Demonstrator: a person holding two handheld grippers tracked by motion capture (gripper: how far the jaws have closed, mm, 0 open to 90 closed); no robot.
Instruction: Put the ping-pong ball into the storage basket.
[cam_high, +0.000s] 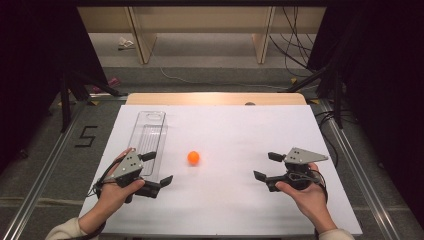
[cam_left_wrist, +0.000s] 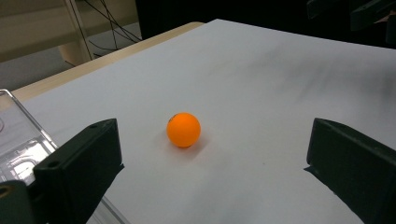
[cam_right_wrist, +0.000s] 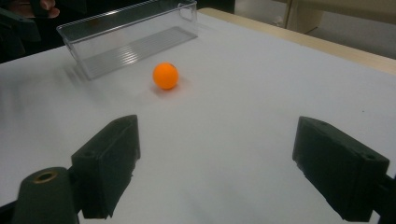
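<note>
An orange ball (cam_high: 193, 157) (cam_left_wrist: 183, 129) (cam_right_wrist: 166, 75) rests on the white table top (cam_high: 225, 135), near its middle. A clear plastic bin (cam_high: 148, 141) (cam_right_wrist: 126, 35) lies lengthwise to the ball's left. My left gripper (cam_high: 157, 168) (cam_left_wrist: 210, 168) is held low at the bin's near end, jaws wide open and empty, pointing toward the ball. My right gripper (cam_high: 267, 166) (cam_right_wrist: 215, 163) sits on the right side of the table, also open and empty, facing the ball from a distance.
Wooden table legs (cam_high: 142, 40) and loose cables (cam_high: 295, 45) lie on the floor beyond the table's far edge. Black stands (cam_high: 65, 95) flank both sides. A "5" mark (cam_high: 86, 136) is on the floor at left.
</note>
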